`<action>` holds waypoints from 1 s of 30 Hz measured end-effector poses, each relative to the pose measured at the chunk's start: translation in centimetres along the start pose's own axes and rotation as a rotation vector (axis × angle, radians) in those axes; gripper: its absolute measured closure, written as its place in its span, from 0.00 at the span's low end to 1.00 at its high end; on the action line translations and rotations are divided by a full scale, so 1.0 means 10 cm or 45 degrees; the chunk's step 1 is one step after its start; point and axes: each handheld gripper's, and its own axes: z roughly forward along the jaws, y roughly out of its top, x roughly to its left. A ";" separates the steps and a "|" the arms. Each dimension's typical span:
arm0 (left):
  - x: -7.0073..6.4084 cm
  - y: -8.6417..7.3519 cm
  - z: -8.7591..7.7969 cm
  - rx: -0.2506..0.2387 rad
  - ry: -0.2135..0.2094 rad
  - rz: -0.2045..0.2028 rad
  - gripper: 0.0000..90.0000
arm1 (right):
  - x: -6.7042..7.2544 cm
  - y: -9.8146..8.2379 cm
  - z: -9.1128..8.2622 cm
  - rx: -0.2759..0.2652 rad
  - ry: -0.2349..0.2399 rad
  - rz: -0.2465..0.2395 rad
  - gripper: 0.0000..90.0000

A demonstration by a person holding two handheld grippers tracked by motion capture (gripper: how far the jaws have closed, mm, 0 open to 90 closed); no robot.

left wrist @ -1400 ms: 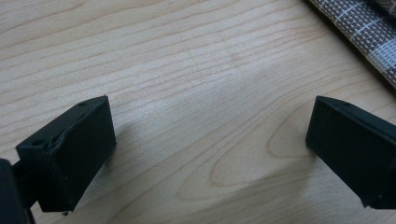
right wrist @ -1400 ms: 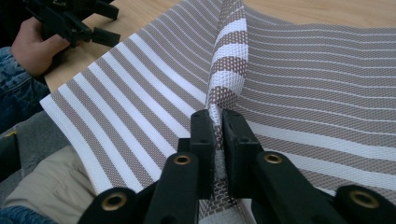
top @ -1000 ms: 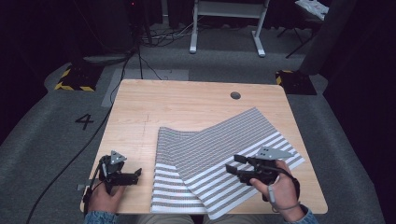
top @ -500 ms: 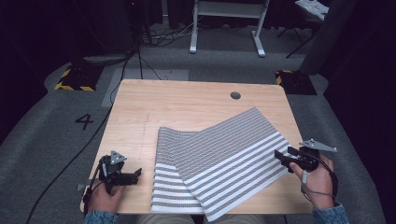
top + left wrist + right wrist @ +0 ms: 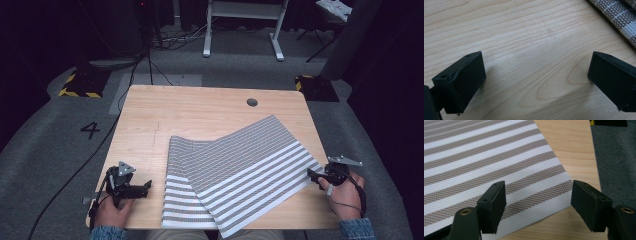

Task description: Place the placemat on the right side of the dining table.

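Observation:
A brown-and-white striped woven mat [image 5: 240, 172] lies folded over itself on the wooden table [image 5: 200, 112], its upper layer angled toward the right edge. My right gripper [image 5: 316, 177] stands open at the table's right edge, just off the mat's right corner [image 5: 564, 192]; its jaws straddle that corner with nothing held. My left gripper [image 5: 142, 189] rests open near the front left of the table, over bare wood [image 5: 534, 62], a short way left of the mat's edge [image 5: 619, 15].
A round cable hole [image 5: 252, 102] sits near the table's far right. Grey carpet [image 5: 616, 157] drops away right of the table edge. A cable [image 5: 107, 145] trails off the left side. White desk legs [image 5: 240, 30] stand beyond the table.
My right gripper has drawn back rightward off the mat, from over its right part to the table's right edge. The mat's upper layer now lies flatter. The left gripper has stayed put.

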 end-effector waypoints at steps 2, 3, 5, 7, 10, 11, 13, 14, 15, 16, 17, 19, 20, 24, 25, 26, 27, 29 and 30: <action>0.00 0.00 0.00 0.004 -0.001 0.001 0.02 | -0.02 0.00 0.03 0.023 -0.015 -0.001 0.31; 0.00 0.00 0.00 0.002 -0.002 -0.001 0.02 | -0.03 0.00 0.05 0.039 -0.012 -0.001 0.29; 0.00 0.00 0.00 0.004 0.000 0.001 0.02 | -0.05 0.00 0.06 0.042 -0.012 0.013 0.26; 0.00 0.00 0.00 0.000 0.000 0.000 0.02 | -0.06 0.00 0.07 0.042 -0.009 0.031 0.26; 0.00 0.00 0.00 0.000 -0.001 0.001 0.02 | -0.04 -0.01 0.07 0.028 -0.006 0.041 0.26; 0.00 0.00 0.00 0.002 -0.001 -0.001 0.02 | -0.01 -0.02 0.08 0.013 -0.004 0.041 0.25; 0.00 0.00 0.00 0.000 -0.001 0.000 0.02 | -0.01 -0.02 0.08 0.010 -0.003 0.030 0.27; 0.00 0.00 0.00 0.000 -0.001 0.000 0.02 | -0.01 -0.02 0.08 0.010 -0.003 0.030 0.27; 0.00 0.00 0.00 0.000 0.000 0.000 0.02 | -0.01 -0.02 0.08 0.012 0.008 0.028 0.28; 0.00 0.00 0.00 0.000 -0.001 0.001 0.02 | -0.01 -0.01 0.07 0.016 0.026 0.008 0.37; 0.00 0.00 0.00 0.000 -0.001 0.000 0.02 | 0.01 0.00 0.06 0.018 0.046 -0.006 0.45; 0.00 0.00 0.00 0.000 0.000 -0.001 0.02 | 0.05 0.02 0.05 0.031 0.082 -0.045 0.64; 0.00 0.00 0.00 0.001 0.002 -0.001 0.02 | 0.08 0.04 0.04 0.040 0.108 -0.063 0.78; 0.00 0.00 0.00 0.003 0.002 0.000 0.02 | 0.20 0.08 -0.06 -0.003 0.154 -0.150 0.94; 0.00 0.00 0.00 0.004 -0.001 0.001 0.02 | 0.23 0.11 -0.11 -0.033 0.165 -0.162 0.95; 0.00 0.00 0.00 0.000 -0.001 0.000 0.02 | 0.24 0.15 -0.17 -0.062 0.163 -0.192 0.96; 0.00 0.00 0.00 0.000 -0.001 0.000 0.02 | 0.26 0.20 -0.23 -0.093 0.162 -0.209 0.96; 0.00 0.00 0.00 0.000 0.000 -0.001 0.02 | 0.28 0.32 -0.34 -0.143 0.163 -0.234 0.96; 0.00 0.00 0.00 0.000 0.000 -0.001 0.02 | 0.28 0.32 -0.34 -0.143 0.163 -0.234 0.96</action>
